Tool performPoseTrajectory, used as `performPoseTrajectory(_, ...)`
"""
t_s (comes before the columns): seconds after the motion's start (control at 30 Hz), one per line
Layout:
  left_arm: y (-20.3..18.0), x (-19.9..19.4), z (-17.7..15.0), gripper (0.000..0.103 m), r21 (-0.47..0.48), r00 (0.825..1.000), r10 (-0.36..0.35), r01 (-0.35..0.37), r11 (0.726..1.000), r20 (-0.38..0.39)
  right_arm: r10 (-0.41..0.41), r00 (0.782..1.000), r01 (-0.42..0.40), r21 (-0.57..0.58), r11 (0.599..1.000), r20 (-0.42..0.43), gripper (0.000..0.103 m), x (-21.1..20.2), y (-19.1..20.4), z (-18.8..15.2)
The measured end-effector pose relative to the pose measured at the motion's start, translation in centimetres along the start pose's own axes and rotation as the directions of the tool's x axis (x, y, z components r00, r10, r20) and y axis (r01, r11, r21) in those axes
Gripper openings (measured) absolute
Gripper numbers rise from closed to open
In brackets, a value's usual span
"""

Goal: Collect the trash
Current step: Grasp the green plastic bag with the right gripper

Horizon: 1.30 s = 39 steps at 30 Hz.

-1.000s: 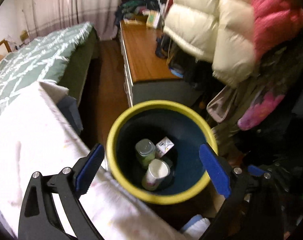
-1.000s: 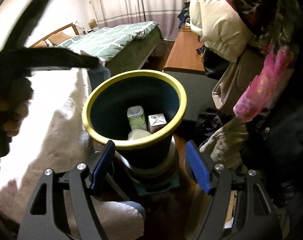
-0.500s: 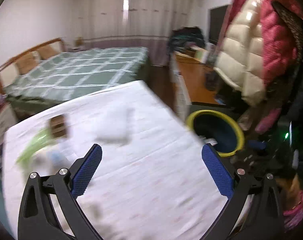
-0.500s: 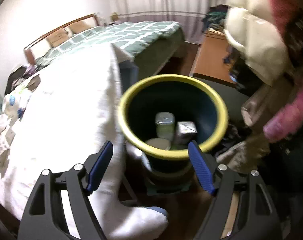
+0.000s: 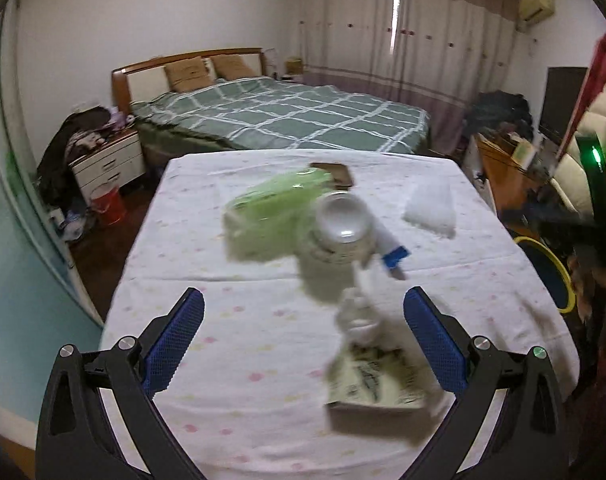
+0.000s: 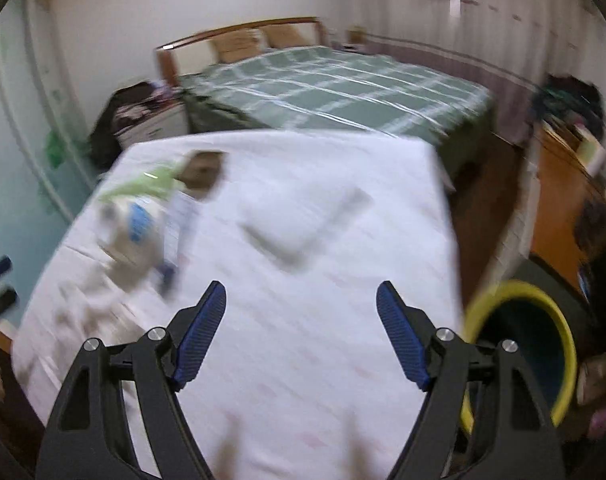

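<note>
both tongs (image 5: 303,336) (image 6: 301,334) gape empty over littered table (image 5: 231,344) (blurred).

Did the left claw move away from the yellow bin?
Yes. A second ago the left claw hung right over the yellow bin; now it has swung left over the white table, and the bin sits at the view's right edge.

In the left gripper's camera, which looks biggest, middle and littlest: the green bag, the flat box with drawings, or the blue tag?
1. Green bag, biggest.
2. Flat box with drawings, a little smaller, though it lies nearer the camera, so this is unsure.
3. Blue tag, clearly littlest.
</note>
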<state>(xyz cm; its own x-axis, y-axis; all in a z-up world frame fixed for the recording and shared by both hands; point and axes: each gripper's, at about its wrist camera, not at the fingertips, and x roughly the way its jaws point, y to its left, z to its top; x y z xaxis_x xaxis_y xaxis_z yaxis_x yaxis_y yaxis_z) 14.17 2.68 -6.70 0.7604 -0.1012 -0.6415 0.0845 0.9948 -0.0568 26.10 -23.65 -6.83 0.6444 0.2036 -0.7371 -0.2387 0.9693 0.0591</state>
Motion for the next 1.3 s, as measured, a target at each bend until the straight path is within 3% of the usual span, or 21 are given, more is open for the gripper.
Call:
performPoseTrajectory(0.1, 1.1, -0.3, -0.3, 0.098, -0.015, 1.0, 0.009, -0.009, 1.0, 0.009, 0.076, 0.997, -0.077, -0.066, 0.995, -0.019, 0.074, 2.6, 4.9, 4.1)
performPoseTrajectory(0.27, 1.8, -0.3, -0.6, 0.098, -0.023, 1.0, 0.003, -0.003, 1.0, 0.01, 0.186, 0.975, -0.199, -0.103, 0.975, -0.125, 0.074, 8.3, 11.6, 9.6)
performPoseTrajectory(0.5, 2.1, -0.7, -0.9, 0.098, -0.007, 1.0, -0.001, 0.001, 1.0, 0.016, 0.147, 0.948, -0.175, -0.079, 0.981, -0.282, 0.073, 16.6, 16.0, 13.5)
performPoseTrajectory(0.67, 2.5, -0.9, -1.1, 0.098, -0.004, 1.0, 0.002, -0.002, 1.0, 0.025, 0.145, 0.918, -0.163, -0.017, 0.987, -0.37, 0.062, 20.3, 15.6, 13.7)
performPoseTrajectory(0.8, 2.9, -0.7, -1.2, 0.098, -0.015, 1.0, -0.007, 0.007, 1.0, 0.023, 0.133, 0.912, -0.145, -0.003, 0.989, -0.388, 0.055, 21.0, 14.9, 13.1)
performPoseTrajectory(0.87, 3.0, -0.6, -1.3, 0.098, -0.02, 1.0, -0.01, 0.01, 1.0, 0.019, 0.142, 0.907, -0.151, 0.009, 0.988, -0.395, 0.042, 21.1, 14.8, 12.7)
performPoseTrajectory(0.93, 3.1, -0.3, -1.4, 0.098, -0.022, 1.0, -0.011, 0.011, 1.0, 0.014, 0.154, 0.908, -0.159, 0.021, 0.987, -0.389, 0.036, 20.9, 14.8, 12.6)
performPoseTrajectory(1.03, 3.0, -0.1, -1.4, 0.098, -0.022, 1.0, -0.013, 0.014, 1.0, 0.007, 0.188, 0.912, -0.182, 0.049, 0.982, -0.365, 0.006, 20.1, 14.6, 12.9)
performPoseTrajectory(1.3, 2.9, -0.2, -1.4, 0.098, -0.024, 1.0, -0.01, 0.01, 1.0, 0.009, 0.227, 0.941, -0.222, 0.048, 0.974, -0.25, 0.006, 15.8, 15.2, 15.0)
